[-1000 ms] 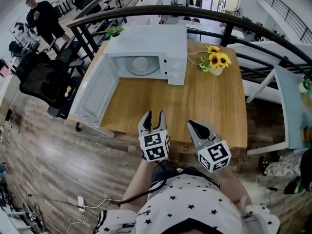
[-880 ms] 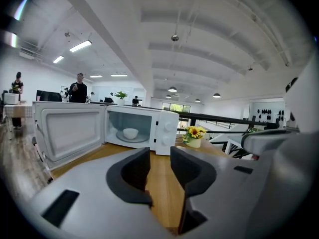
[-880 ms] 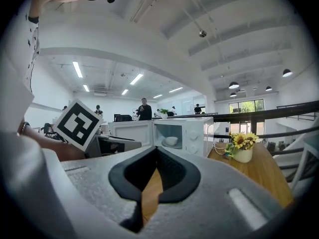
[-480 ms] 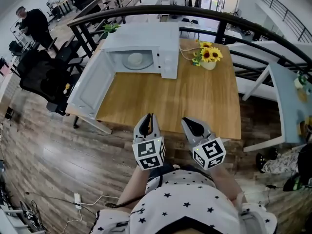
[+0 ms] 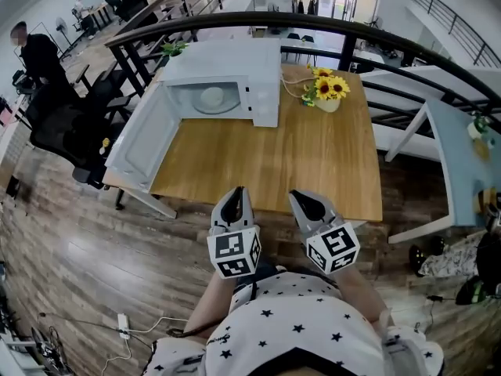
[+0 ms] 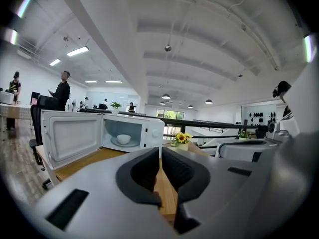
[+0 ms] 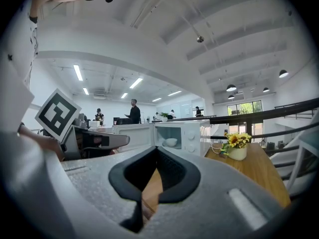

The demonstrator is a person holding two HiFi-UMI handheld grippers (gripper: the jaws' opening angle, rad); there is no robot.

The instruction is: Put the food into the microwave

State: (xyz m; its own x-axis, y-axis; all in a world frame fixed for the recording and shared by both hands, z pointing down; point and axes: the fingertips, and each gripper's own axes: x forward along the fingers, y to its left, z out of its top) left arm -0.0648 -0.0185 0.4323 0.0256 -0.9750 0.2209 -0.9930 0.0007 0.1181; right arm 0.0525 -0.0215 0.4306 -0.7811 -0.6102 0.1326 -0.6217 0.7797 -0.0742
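Food in, door not shut yet
Bowl [image 5: 211, 98] sits inside microwave [image 5: 235, 61]; left gripper [image 5: 237, 195] and right gripper [image 5: 306, 202] both pressed together, empty, at near table [image 5: 313, 155] edge. Remaining, likely: close door [image 5: 139, 143]

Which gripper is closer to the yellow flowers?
Right. The right gripper is nearly straight across the table from the flowers; the left gripper sits further left.

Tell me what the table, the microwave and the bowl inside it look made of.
Table: wood or wood veneer, matte warm brown, with lengthwise streaks of grain.
Microwave: white painted metal or plastic shell, smooth with a faint sheen.
Bowl: probably glazed ceramic, plain white; too small to rule out plastic.
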